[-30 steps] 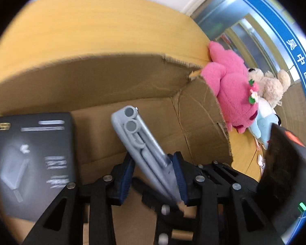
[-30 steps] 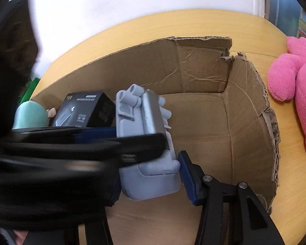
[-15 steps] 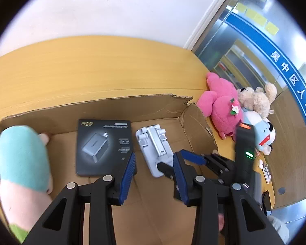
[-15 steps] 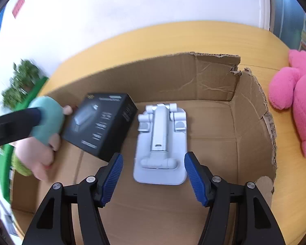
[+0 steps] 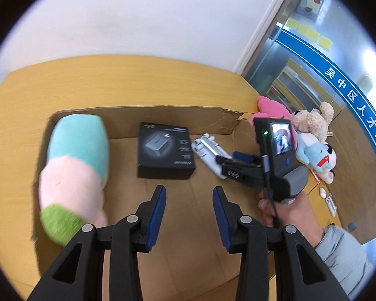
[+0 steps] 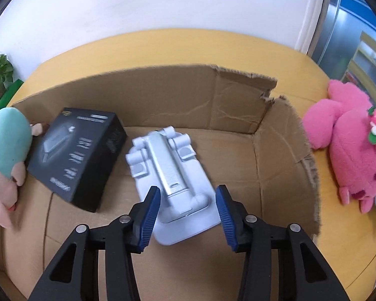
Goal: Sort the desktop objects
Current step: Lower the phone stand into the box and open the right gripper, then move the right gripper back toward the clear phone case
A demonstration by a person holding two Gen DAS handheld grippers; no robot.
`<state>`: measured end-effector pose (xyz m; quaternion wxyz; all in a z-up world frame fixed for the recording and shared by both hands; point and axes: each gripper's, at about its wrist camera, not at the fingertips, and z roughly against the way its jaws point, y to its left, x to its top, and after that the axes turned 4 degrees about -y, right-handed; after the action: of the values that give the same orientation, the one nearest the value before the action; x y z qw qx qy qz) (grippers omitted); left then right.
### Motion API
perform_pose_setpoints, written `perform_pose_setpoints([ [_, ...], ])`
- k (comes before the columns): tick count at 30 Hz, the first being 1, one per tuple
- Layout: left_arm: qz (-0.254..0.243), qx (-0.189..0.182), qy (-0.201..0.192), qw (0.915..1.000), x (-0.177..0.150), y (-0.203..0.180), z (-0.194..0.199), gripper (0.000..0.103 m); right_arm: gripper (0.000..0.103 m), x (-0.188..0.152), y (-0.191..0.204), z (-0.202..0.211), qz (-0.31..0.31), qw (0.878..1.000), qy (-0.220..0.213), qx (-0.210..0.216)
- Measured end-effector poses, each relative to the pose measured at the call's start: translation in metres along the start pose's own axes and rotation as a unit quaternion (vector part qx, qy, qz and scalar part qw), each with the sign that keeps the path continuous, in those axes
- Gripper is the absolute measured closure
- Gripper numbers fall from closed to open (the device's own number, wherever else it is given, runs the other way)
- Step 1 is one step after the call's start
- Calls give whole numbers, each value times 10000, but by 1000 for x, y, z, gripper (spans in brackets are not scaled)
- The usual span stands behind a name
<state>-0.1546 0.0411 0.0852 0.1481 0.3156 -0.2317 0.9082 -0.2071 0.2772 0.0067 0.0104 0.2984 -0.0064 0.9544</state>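
R gripper [image 6: 187, 208]: fingers [image 6: 149, 212] apart and closing, nothing pinched. The grey folding phone stand [image 6: 174, 183] lies flat on the box floor below them, pads clear of it on both sides. So released, not grasped.
L gripper [image 5: 189, 215]: fingers [image 5: 158, 213] part open, empty, hovering over bare cardboard near the front of the box.

Progress, my read:
- In cardboard box [image 6: 238, 100]: phone stand, black charger box [image 6: 75, 155] just left of it, pastel plush (teal/pink/green) [image 5: 74, 165] at the far left wall. 3 items sorted.
- Still out on tabletop [image 5: 137, 80], right of the box: pink plush [image 6: 351, 145], beige plush bear [image 5: 310, 120], light-blue plush [image 5: 318, 155], plus a few small bits further right, too small to ID.
- Roughly halfway, plush pile is what's left.

Vs 1 s ago:
- Stand was then clamped upright in L fingers inside the box, R gripper crowding in beside it. Now it's down flat, both grippers off it.
- By half a sec ago it was already lying flat; R fingers were wider then, have narrowed since.
- L gripper has pulled back and up: view went from box interior only to whole box + wall + R hand [image 5: 288, 210] holding its gripper.
- Charger box, pastel plush: no visible shift.
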Motion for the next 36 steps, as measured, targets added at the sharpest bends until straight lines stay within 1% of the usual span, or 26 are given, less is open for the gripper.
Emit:
perform_pose_setpoints([
  [3, 24, 100, -179, 9998, -11, 2, 19, 65, 56, -5, 1, 27, -105, 9995, -207, 191],
  [5, -1, 205, -349, 9992, -19, 3, 34, 65, 54, -10, 13, 48, -132, 9986, -400, 315],
  [6, -28, 291, -446, 9986, -24, 4, 42, 65, 48, -14, 18, 55, -148, 9981, -467, 364],
  [7, -62, 392, -531, 9978, -28, 1, 49, 62, 41, -23, 20, 69, -147, 9975, -546, 414],
  [8, -119, 509, -627, 9967, -33, -2, 57, 57, 38, -29, 24, 82, -115, 9971, -614, 439],
  [9, -178, 600, -705, 9955, -38, -6, 63, 54, 34, -38, 27, 90, -70, 9966, -681, 455],
  [10, -225, 675, -763, 9945, -42, -10, 68, 51, 28, -48, 31, 110, 6, 9956, -800, 477],
  [11, -300, 780, -822, 9931, -47, -14, 74, 48, 26, -55, 40, 119, 54, 9949, -881, 486],
  [12, -370, 870, -867, 9917, -51, -18, 78, 45, 21, -64, 42, 134, 108, 9938, -997, 488],
  [13, -444, 977, -931, 9898, -57, -24, 83, 40, 17, -67, 38, 141, 140, 9927, -1090, 489],
  [14, -467, 1043, -984, 9886, -62, -27, 86, 38, 16, -72, 38, 146, 163, 9920, -1152, 499],
  [16, -473, 1117, -1036, 9872, -71, -33, 92, 38, 15, -83, 37, 160, 221, 9907, -1267, 454],
  [20, -410, 1107, -1136, 9865, -86, -45, 102, 38, 14, -108, 31, 184, 180, 9885, -1448, 393],
  [22, -410, 1144, -1176, 9856, -93, -51, 105, 38, 13, -119, 33, 199, 205, 9873, -1528, 376],
  [24, -446, 1180, -1202, 9847, -101, -58, 108, 38, 11, -131, 35, 210, 277, 9860, -1619, 272],
  [28, -523, 1300, -1298, 9816, -113, -68, 115, 38, 10, -147, 36, 222, 284, 9849, -1682, 280],
  [33, -568, 1444, -1315, 9791, -123, -72, 119, 38, 9, -162, 40, 233, 349, 9836, -1741, 323],
  [36, -541, 1422, -1341, 9792, -127, -72, 122, 38, 6, -167, 43, 238, 432, 9825, -1785, 326],
])
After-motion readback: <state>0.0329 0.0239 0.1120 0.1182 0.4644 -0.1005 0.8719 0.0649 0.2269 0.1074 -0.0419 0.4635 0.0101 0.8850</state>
